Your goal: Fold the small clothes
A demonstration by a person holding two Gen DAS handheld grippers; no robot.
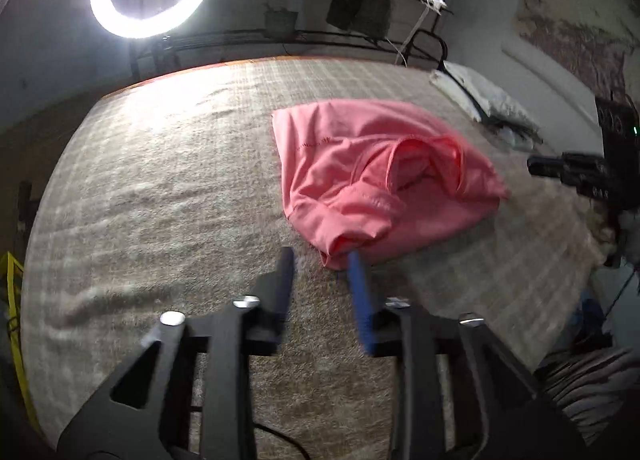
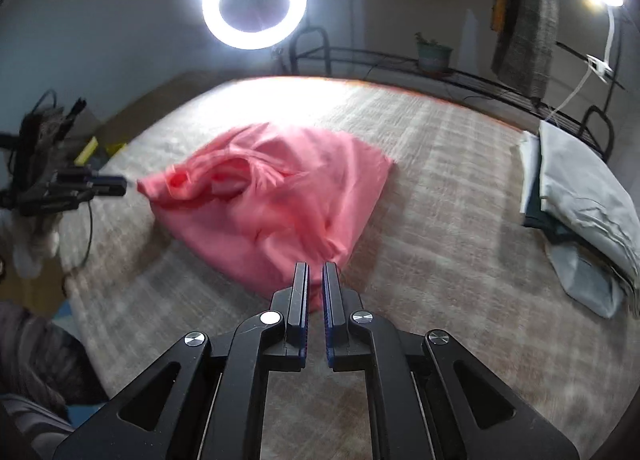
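- A small pink garment [image 1: 376, 180] [image 2: 276, 200] lies bunched on a bed covered by a beige checked blanket [image 1: 160, 188] [image 2: 440, 188].
- It is crumpled and loosely doubled over itself, not flat; a hemmed opening gapes near its middle, showing the inside.
- One straight edge lies flat toward the far side of the bed; the nearer corners are puckered into folds.
- The cloth is plain, with a faint line of small lettering.

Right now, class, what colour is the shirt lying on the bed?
The shirt is salmon pink, plain. It shows best in the left wrist view.
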